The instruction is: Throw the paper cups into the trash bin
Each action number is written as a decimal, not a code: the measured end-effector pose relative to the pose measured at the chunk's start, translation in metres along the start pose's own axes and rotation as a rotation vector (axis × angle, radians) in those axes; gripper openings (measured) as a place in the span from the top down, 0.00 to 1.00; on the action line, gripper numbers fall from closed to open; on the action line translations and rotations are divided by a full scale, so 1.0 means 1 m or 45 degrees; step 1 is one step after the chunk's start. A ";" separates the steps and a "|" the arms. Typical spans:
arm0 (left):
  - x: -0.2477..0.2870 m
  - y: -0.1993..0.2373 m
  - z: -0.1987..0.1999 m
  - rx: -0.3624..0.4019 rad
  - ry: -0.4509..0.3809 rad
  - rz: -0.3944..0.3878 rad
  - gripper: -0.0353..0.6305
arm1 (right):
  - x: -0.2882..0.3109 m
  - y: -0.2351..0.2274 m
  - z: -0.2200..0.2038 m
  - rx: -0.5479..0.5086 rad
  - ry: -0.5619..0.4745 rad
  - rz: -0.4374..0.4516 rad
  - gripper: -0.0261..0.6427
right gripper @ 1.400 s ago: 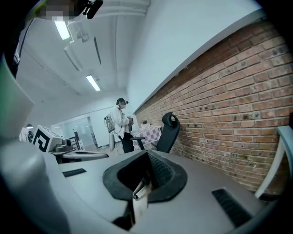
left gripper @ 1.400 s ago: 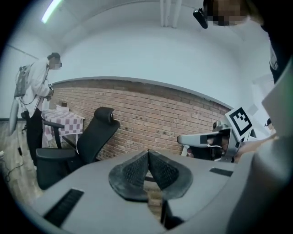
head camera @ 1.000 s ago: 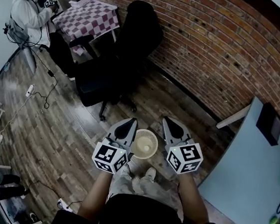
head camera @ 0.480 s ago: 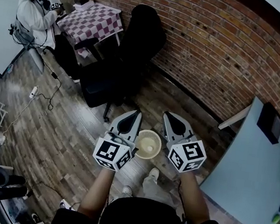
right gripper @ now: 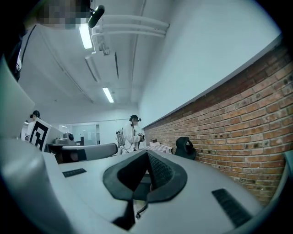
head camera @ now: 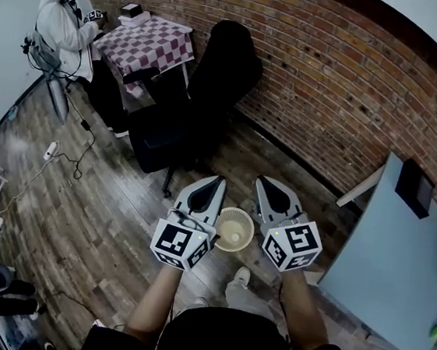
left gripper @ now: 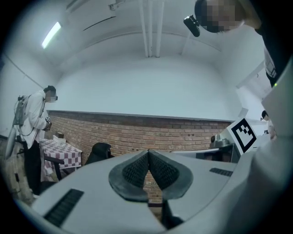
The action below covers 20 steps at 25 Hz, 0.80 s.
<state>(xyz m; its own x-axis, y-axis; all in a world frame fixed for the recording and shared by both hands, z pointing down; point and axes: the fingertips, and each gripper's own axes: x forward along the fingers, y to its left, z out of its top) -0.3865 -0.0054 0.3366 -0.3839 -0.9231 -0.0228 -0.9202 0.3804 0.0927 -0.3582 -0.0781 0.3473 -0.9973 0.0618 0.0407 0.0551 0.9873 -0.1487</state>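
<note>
Paper cup (head camera: 234,229) sits pinched between the flanks of the left gripper (head camera: 217,180) and right gripper (head camera: 262,182), above the floor (head camera: 103,220). Both sets of jaws are closed and empty.

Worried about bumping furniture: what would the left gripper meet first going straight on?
Probably the brick wall; the left gripper aims at it, with the black office chair just left of that line. Depth is unclear.

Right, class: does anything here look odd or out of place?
Yes: the pale round paper cup sits wedged between the left hand-held gripper and the right hand-held gripper, apparently pressed by their sides, while both pairs of jaws are shut on nothing.
</note>
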 end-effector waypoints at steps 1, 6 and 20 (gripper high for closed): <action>-0.007 0.000 0.003 0.010 -0.005 -0.001 0.93 | -0.002 0.007 0.002 -0.009 -0.007 -0.004 0.96; -0.041 0.004 0.013 -0.003 -0.045 -0.003 0.93 | -0.013 0.041 0.007 -0.042 -0.028 -0.014 0.96; -0.135 -0.005 0.029 0.017 -0.063 -0.065 0.93 | -0.059 0.140 0.011 -0.086 -0.066 -0.042 0.96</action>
<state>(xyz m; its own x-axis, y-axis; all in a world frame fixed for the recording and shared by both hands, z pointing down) -0.3322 0.1193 0.3102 -0.3393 -0.9376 -0.0766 -0.9395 0.3337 0.0770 -0.2925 0.0544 0.3129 -0.9997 0.0236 -0.0067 0.0240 0.9964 -0.0813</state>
